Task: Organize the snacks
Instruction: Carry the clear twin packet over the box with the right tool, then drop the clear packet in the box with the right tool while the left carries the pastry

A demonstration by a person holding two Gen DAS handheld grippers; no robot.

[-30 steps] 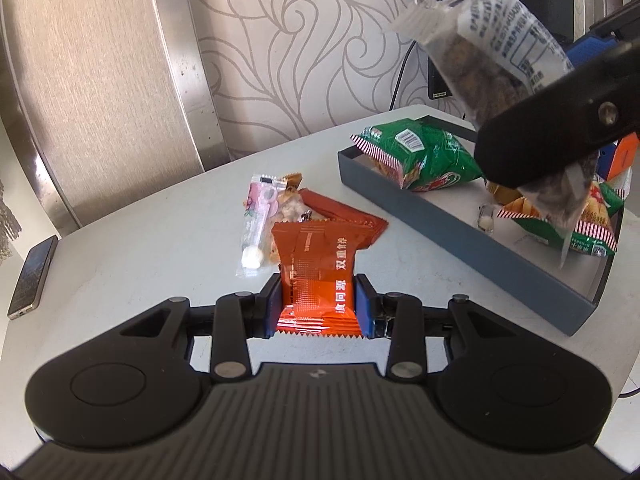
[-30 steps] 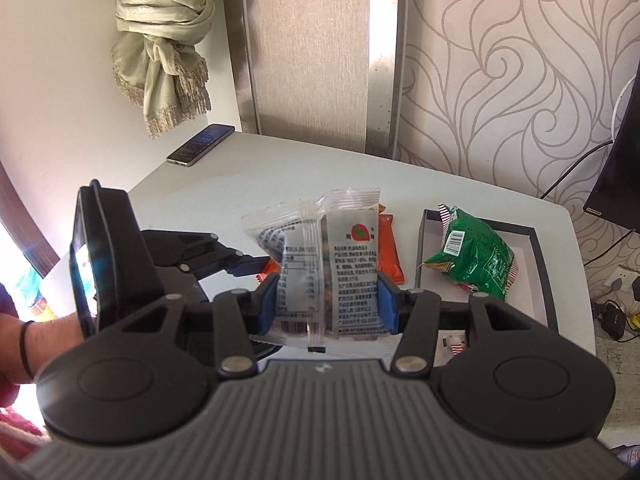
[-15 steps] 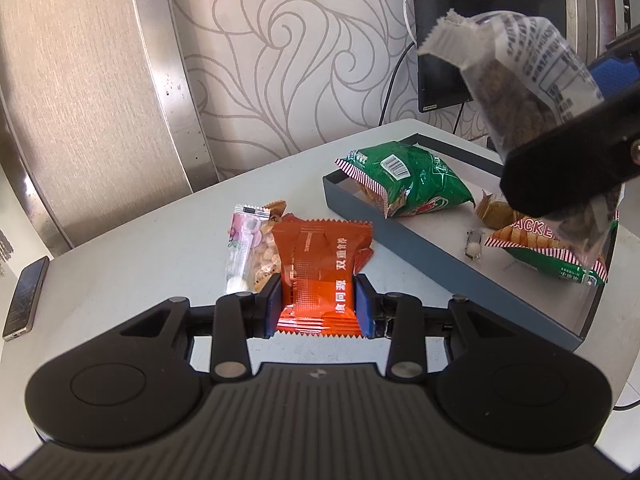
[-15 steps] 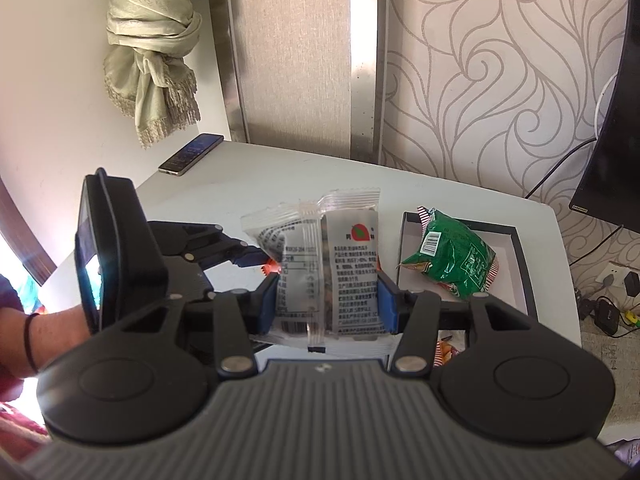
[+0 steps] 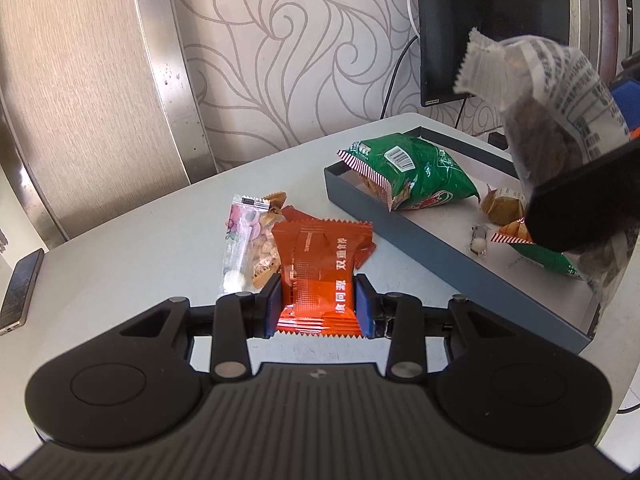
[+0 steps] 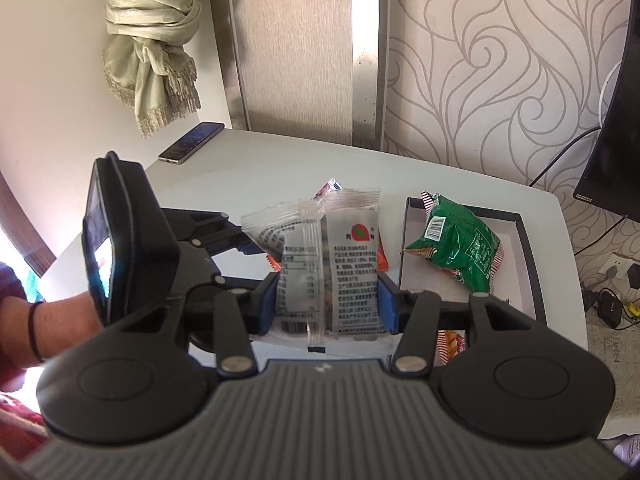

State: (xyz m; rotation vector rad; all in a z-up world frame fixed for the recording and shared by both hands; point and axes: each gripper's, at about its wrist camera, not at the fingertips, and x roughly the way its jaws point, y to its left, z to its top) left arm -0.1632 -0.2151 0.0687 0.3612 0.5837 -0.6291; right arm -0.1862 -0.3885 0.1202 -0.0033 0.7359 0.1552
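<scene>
Over the table's near half, my left gripper [image 5: 318, 300] is clamped on an orange packet [image 5: 320, 268], its long axis running straight out along the fingers. My right gripper [image 6: 326, 300] grips a clear packet [image 6: 332, 264] the same way, lengthwise and upright. From the left camera that clear packet [image 5: 560, 128] hangs above the tray [image 5: 420, 236], so I judge the right hand is the nearer one to drop first; the tray lies ahead and to the right of my left fingers. A green bag [image 5: 416, 176] already fills the tray's far end, and a pink packet [image 5: 244, 240] lies on the table beside the orange one. Compared with a second ago, the left gripper has lifted its packet off the pile and both hands have edged toward the tray.
</scene>
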